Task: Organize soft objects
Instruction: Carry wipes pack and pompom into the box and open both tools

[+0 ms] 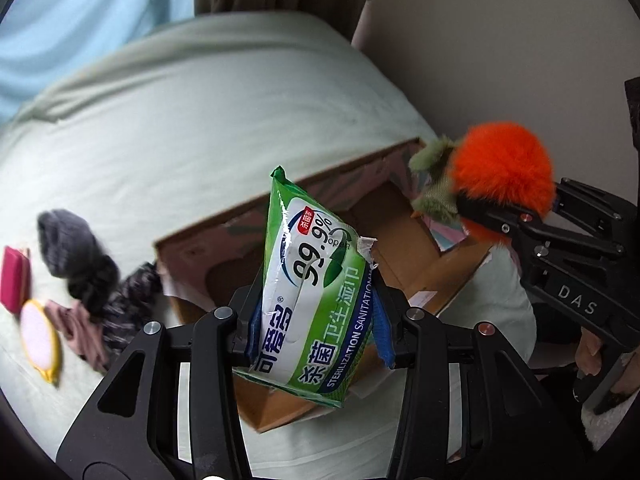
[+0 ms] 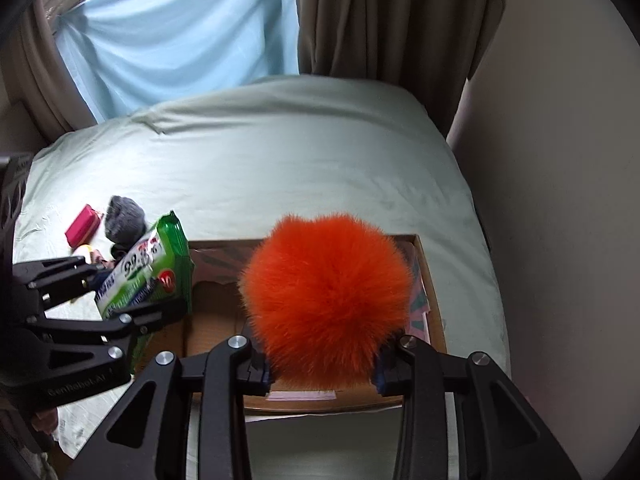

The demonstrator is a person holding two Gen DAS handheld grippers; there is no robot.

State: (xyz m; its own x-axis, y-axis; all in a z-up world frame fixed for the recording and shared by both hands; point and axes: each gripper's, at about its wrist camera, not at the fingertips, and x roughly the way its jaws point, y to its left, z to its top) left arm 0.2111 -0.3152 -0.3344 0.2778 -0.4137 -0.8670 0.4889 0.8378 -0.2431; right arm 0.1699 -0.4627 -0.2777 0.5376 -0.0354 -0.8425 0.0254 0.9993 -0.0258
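Left claw (image 1: 316, 320): closed on a green wet-wipe pack (image 1: 316, 280), blue pads pressing its lower sides; the pack stands tilted above the near-left part of the cardboard box (image 1: 404, 248).

Right claw (image 2: 322, 360): closed on an orange fluffy toy (image 2: 326, 300), which hangs over the box's right half; its green parts show only in the left wrist view.

The box lies open on the bed (image 2: 280, 160), interior apparently bare of soft goods.

Beyond the box's left side, on the sheet: a grey knitted item (image 1: 64, 240), dark and pink fabric pieces (image 1: 100, 316), a magenta case (image 1: 14, 280) and a yellow-rimmed oval object (image 1: 40, 336), all clustered.

Assessment: the step in hand is carrying both items to the box. Next move calls for lowering each inside the walls, then opening the claws, keeping the two clear of each other.
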